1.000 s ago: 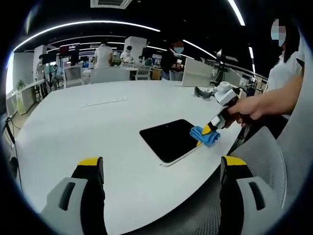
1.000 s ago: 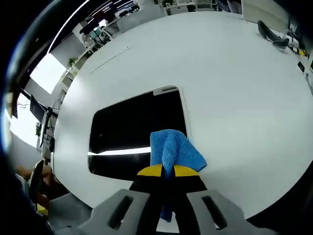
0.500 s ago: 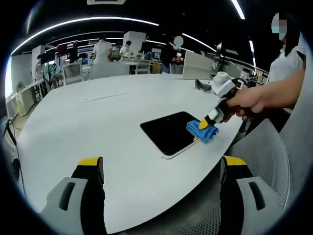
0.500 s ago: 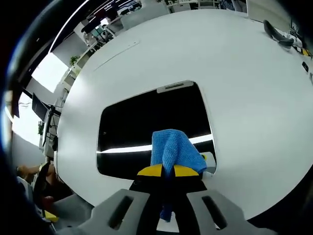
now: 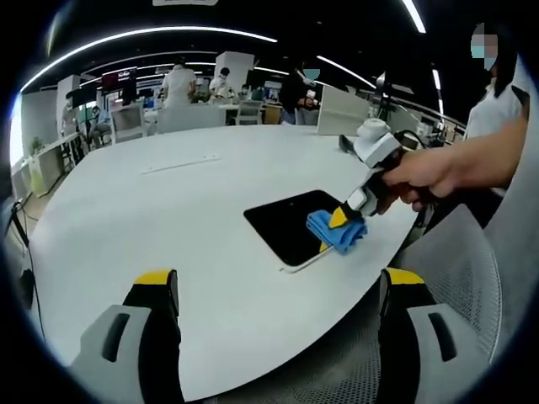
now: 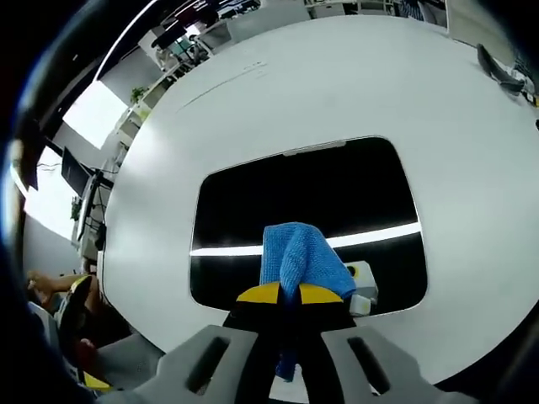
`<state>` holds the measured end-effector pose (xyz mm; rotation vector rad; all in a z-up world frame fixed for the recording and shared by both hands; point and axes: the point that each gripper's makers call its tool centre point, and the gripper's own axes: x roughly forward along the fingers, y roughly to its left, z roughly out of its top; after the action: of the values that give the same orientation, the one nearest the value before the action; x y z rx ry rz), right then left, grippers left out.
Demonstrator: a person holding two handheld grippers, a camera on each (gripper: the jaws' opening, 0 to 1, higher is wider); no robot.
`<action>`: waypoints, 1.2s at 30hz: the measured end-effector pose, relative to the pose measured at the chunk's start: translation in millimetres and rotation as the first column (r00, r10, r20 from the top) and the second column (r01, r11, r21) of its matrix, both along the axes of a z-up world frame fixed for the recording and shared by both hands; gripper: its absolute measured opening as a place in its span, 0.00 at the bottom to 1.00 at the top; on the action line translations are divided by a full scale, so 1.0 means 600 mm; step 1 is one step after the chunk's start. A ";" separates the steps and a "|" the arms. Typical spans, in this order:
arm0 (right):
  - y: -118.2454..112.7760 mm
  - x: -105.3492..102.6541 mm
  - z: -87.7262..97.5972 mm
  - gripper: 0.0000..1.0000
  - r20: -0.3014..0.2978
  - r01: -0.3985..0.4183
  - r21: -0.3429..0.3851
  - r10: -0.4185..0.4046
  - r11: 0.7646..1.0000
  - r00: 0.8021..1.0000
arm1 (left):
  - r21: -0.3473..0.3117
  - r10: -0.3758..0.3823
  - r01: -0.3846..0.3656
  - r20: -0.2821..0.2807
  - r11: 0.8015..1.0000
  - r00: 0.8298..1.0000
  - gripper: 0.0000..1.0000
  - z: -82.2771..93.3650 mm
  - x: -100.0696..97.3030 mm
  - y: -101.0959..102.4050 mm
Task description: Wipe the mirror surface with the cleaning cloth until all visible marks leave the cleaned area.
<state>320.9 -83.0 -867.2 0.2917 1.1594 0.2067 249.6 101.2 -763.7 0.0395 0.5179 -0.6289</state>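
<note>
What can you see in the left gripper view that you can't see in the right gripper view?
The left gripper view alone gives the person's hand holding the right tongs, a mesh chair, the left tongs wide open and empty, and people at desks far off. The right gripper view alone gives a bright streak of light reflected in the mirror and a window. Both share the white table, the dark mirror lying flat on it, and the blue cloth pinched in the right tongs over the mirror.

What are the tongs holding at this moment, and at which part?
The right tongs pinch the blue cloth at its bunched lower part, over the mirror. The left tongs are open and hold nothing.
</note>
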 end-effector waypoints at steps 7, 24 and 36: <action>0.018 0.003 -0.003 0.00 -0.013 -0.013 0.003 0.013 1.000 1.000 | -0.002 -0.008 0.008 -0.001 1.000 1.000 0.99 -0.001 -0.001 -0.002; 0.086 0.005 -0.001 0.00 -0.012 -0.093 0.003 0.093 0.996 0.996 | 0.001 -0.022 0.022 0.002 1.000 1.000 0.98 -0.006 -0.002 -0.005; 0.121 0.009 -0.002 0.00 -0.004 -0.140 0.005 0.140 0.990 0.990 | 0.009 -0.038 0.038 -0.005 0.999 0.999 0.99 -0.011 -0.004 -0.010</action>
<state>326.2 -10.2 -868.3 0.2156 1.1850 0.3321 247.4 95.4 -770.2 0.0562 0.5258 -0.6644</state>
